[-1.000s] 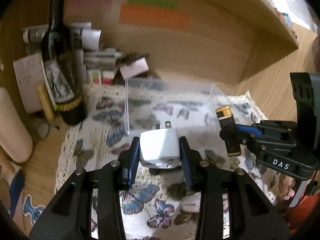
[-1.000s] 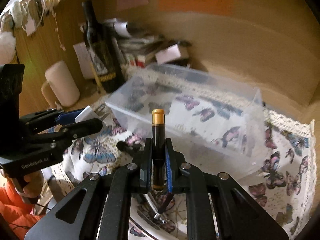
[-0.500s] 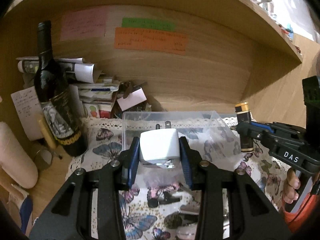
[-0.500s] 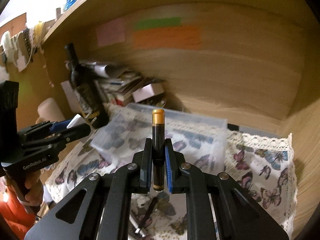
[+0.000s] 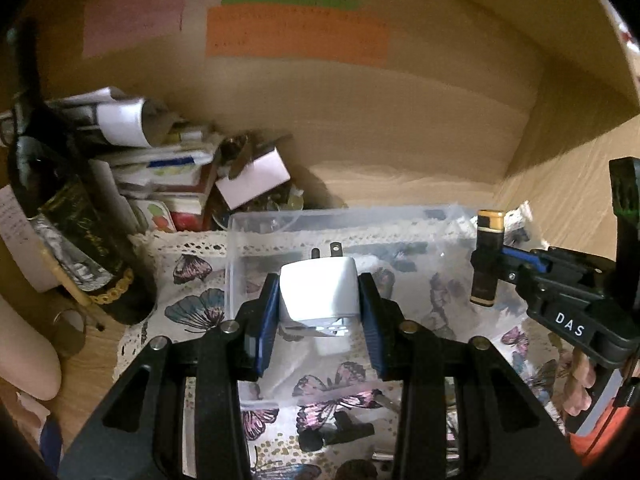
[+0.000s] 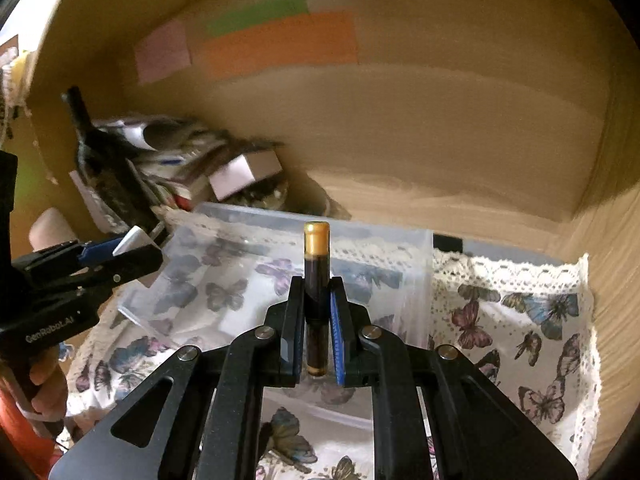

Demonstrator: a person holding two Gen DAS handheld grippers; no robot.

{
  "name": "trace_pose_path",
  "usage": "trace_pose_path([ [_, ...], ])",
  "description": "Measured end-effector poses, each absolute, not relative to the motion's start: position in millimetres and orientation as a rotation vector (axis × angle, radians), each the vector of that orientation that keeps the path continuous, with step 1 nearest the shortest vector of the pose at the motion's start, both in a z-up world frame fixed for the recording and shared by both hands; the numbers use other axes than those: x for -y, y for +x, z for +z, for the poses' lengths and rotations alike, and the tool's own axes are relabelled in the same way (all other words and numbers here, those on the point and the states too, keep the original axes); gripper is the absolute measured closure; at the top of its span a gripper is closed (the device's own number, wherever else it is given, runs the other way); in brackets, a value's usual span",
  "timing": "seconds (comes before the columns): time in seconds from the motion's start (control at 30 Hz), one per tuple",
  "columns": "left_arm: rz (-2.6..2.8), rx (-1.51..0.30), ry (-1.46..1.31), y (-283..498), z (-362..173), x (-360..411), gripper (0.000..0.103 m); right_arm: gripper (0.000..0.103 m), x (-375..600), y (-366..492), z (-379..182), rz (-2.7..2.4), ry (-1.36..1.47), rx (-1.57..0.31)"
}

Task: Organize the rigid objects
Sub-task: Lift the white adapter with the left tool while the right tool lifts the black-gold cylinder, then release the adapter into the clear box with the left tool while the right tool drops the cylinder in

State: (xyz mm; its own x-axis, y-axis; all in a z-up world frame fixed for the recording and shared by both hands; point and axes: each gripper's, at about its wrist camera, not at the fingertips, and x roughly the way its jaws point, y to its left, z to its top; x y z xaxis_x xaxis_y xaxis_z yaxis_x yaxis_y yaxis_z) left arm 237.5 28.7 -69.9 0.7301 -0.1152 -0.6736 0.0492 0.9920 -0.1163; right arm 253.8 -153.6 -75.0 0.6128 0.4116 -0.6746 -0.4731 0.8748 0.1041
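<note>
My left gripper (image 5: 318, 300) is shut on a white plug adapter (image 5: 318, 292), prongs pointing away, held over the near left part of a clear plastic bin (image 5: 248, 240). My right gripper (image 6: 316, 320) is shut on a black battery with a gold tip (image 6: 316, 280), standing upright between the pads above the same bin (image 6: 416, 256). In the left wrist view the battery (image 5: 486, 256) and the right gripper (image 5: 496, 264) hang over the bin's right side. The left gripper (image 6: 132, 254) with the adapter (image 6: 134, 240) shows at the left of the right wrist view.
A dark wine bottle (image 5: 64, 216) stands left of the bin, with stacked papers and boxes (image 5: 160, 176) behind it. The butterfly cloth (image 6: 520, 328) covers the shelf floor. Small dark items (image 5: 340, 428) lie on the cloth near me. Wooden walls close in behind and on the right.
Both grippers have moved forward over the clear bin, each keeping its object. The bin and back wall now look nearer in both views.
</note>
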Motion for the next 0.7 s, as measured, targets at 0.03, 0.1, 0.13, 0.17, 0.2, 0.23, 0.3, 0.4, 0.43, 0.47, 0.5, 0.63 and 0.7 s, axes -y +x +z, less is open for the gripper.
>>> trace_pose_path([
  [0.03, -0.090, -0.753, -0.086, 239, -72, -28, 0.065, 0.092, 153, 257, -80, 0.504, -0.087, -0.771],
  [0.1, -0.095, -0.770, -0.067, 244, -79, -27, 0.065, 0.092, 153, 261, -87, 0.495, -0.094, -0.789],
  [0.13, -0.099, -0.780, -0.055, 246, -83, -26, 0.065, 0.092, 152, 262, -90, 0.493, -0.097, -0.800],
  [0.17, -0.097, -0.786, -0.047, 247, -85, -24, 0.065, 0.092, 151, 264, -94, 0.493, -0.102, -0.813],
  [0.2, -0.095, -0.795, -0.036, 250, -89, -23, 0.065, 0.092, 150, 266, -98, 0.490, -0.110, -0.824],
  [0.23, -0.093, -0.803, -0.029, 251, -92, -23, 0.065, 0.092, 150, 267, -100, 0.488, -0.116, -0.830],
  [0.3, -0.095, -0.822, -0.017, 256, -98, -21, 0.065, 0.092, 149, 268, -104, 0.484, -0.125, -0.840],
  [0.4, -0.100, -0.840, -0.001, 261, -105, -17, 0.065, 0.092, 147, 271, -110, 0.478, -0.132, -0.862],
  [0.43, -0.102, -0.842, 0.003, 262, -106, -17, 0.065, 0.092, 146, 273, -113, 0.472, -0.134, -0.871],
  [0.47, -0.103, -0.843, 0.010, 263, -108, -15, 0.065, 0.092, 146, 274, -114, 0.460, -0.133, -0.880],
  [0.5, -0.102, -0.844, 0.015, 264, -109, -14, 0.065, 0.092, 146, 275, -116, 0.461, -0.129, -0.887],
  [0.63, -0.110, -0.857, 0.028, 267, -112, -10, 0.065, 0.092, 142, 276, -119, 0.459, -0.140, -0.895],
  [0.7, -0.099, -0.856, 0.040, 269, -113, -8, 0.065, 0.092, 139, 277, -121, 0.464, -0.148, -0.901],
])
